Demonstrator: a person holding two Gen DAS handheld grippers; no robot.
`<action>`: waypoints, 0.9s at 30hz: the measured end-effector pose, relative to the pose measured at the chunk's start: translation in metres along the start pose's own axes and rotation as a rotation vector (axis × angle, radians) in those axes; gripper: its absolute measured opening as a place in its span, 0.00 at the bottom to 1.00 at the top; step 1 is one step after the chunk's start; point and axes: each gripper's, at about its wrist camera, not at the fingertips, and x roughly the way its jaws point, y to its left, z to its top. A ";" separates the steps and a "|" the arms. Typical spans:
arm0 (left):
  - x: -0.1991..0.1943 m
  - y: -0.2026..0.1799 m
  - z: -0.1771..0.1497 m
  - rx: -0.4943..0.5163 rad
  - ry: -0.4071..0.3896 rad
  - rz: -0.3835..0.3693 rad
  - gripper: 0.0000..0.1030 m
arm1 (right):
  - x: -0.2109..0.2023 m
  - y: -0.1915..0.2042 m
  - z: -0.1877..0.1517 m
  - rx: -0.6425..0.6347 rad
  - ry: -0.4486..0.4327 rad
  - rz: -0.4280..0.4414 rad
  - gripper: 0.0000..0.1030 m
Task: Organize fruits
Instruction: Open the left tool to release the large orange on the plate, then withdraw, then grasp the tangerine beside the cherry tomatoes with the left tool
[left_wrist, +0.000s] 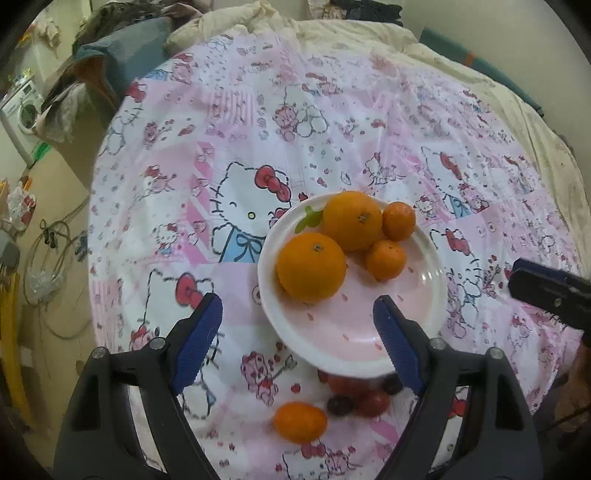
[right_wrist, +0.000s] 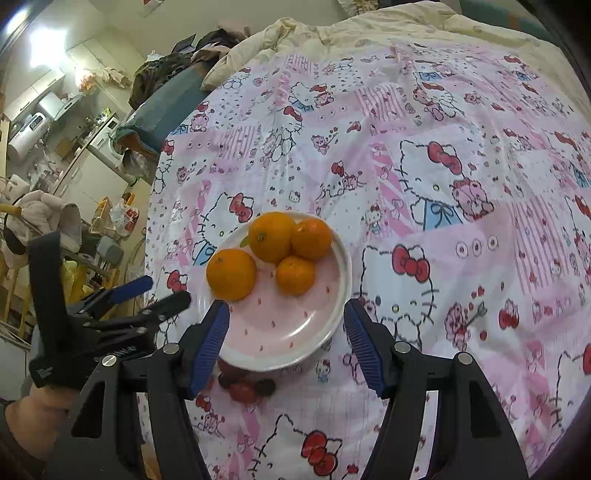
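Observation:
A pink-and-white plate (left_wrist: 436, 295) (right_wrist: 343, 266) sits on the cartoon-cat cloth and holds two large oranges (left_wrist: 311, 266) (right_wrist: 231, 273) and two small ones (left_wrist: 385, 259) (right_wrist: 295, 275). In front of the plate lie several small dark red fruits (left_wrist: 354, 397) (right_wrist: 245, 386) and one small orange (left_wrist: 300, 422). My left gripper (left_wrist: 299, 341) (right_wrist: 162, 293) hangs open above the plate's near rim, holding nothing. My right gripper (right_wrist: 286, 347) (left_wrist: 550, 291) is open too, over the plate's near edge, with nothing between its pads.
The pink cloth (right_wrist: 443, 184) covers a round surface whose edge drops off at the left. A cream quilt (left_wrist: 332, 29) and a teal cushion (left_wrist: 125, 55) lie behind it. A cluttered floor with cables and a washing machine (left_wrist: 22, 107) is at the left. A gloved hand (right_wrist: 55, 354) holds the left gripper.

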 end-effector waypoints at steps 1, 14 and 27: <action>-0.005 0.000 -0.003 -0.006 -0.007 0.005 0.79 | -0.001 0.000 -0.003 0.003 0.001 0.001 0.65; -0.042 0.003 -0.048 -0.044 -0.006 -0.018 0.79 | -0.005 0.000 -0.049 0.072 0.036 0.016 0.65; -0.027 0.016 -0.061 -0.123 0.007 -0.010 0.79 | 0.016 -0.003 -0.060 0.136 0.097 0.037 0.65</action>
